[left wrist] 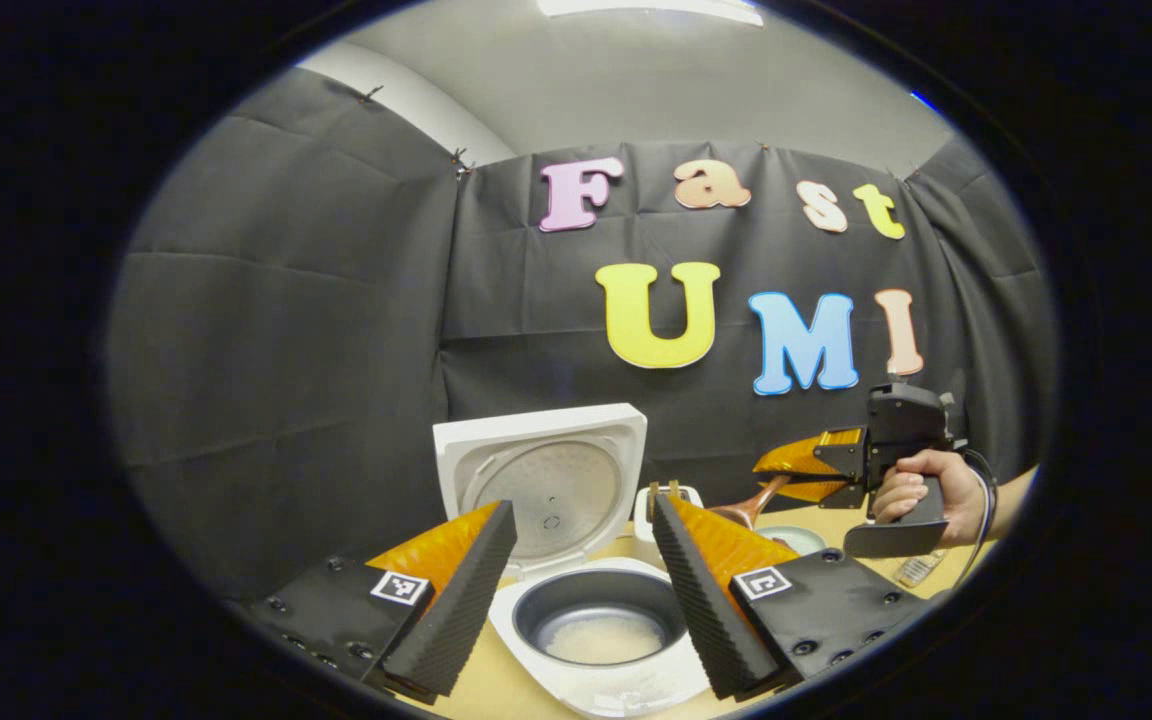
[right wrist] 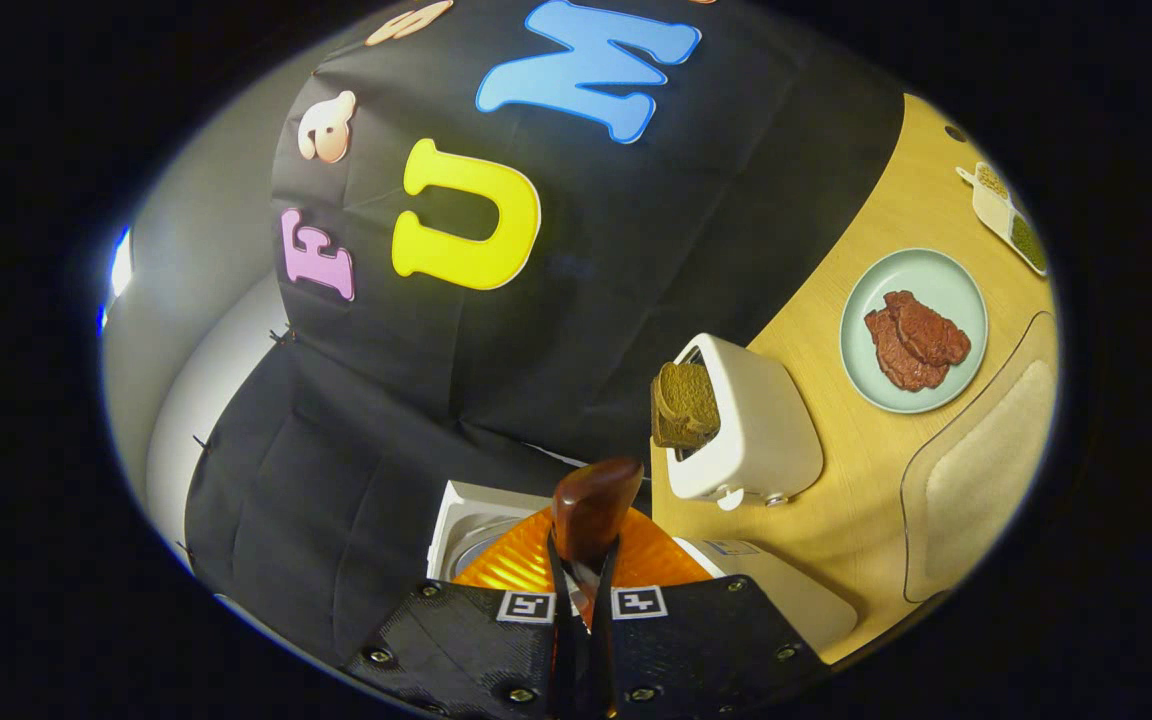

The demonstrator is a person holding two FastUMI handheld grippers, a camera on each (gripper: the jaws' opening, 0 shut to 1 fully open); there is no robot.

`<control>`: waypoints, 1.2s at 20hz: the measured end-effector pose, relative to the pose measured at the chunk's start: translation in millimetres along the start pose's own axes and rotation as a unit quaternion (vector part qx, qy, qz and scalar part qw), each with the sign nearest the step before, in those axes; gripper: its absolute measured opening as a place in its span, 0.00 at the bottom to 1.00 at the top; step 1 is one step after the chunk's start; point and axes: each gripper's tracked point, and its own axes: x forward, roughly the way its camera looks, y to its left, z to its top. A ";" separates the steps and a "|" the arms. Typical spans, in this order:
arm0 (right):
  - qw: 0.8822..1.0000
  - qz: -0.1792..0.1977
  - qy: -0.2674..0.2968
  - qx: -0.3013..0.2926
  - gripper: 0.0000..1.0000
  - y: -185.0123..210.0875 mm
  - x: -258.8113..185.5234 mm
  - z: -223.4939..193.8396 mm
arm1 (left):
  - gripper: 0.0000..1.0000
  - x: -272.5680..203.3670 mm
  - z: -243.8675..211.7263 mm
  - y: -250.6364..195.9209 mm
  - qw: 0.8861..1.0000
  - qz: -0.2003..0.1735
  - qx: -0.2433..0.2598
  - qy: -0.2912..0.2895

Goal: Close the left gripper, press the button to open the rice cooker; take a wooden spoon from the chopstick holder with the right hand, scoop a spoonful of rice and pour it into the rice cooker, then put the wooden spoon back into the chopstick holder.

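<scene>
Both views are evenly and fairly brightly lit from above: a ceiling light panel (left wrist: 651, 8) glows at the top of the left gripper view. Fisheye distortion bows the table edge (right wrist: 871, 170) and cloth folds. Focus is sharp. The wooden spoon (right wrist: 591, 515) carries a soft sheen, and shadows are faint.

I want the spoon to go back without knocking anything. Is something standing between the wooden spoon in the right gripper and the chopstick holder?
Nothing visible does. In the left gripper view the right gripper holds the wooden spoon just above and beside the chopstick holder, with open air between them. The rice cooker, lid up, sits nearer and lower, off that path.
</scene>
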 end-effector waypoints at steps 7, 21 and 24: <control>0.998 -0.014 0.035 -0.057 0.06 4.3 37.3 -33.2 | 0.95 0.6 -6.5 15.3 1.000 0.012 -0.003 0.006; 0.893 -0.006 0.121 -0.432 0.06 13.9 85.9 -144.3 | 0.95 -8.5 -16.8 44.0 0.998 0.061 -0.009 0.019; 0.812 0.044 0.143 -0.565 0.06 32.1 73.7 -172.9 | 0.95 -12.0 -20.2 47.7 0.997 0.071 -0.011 0.022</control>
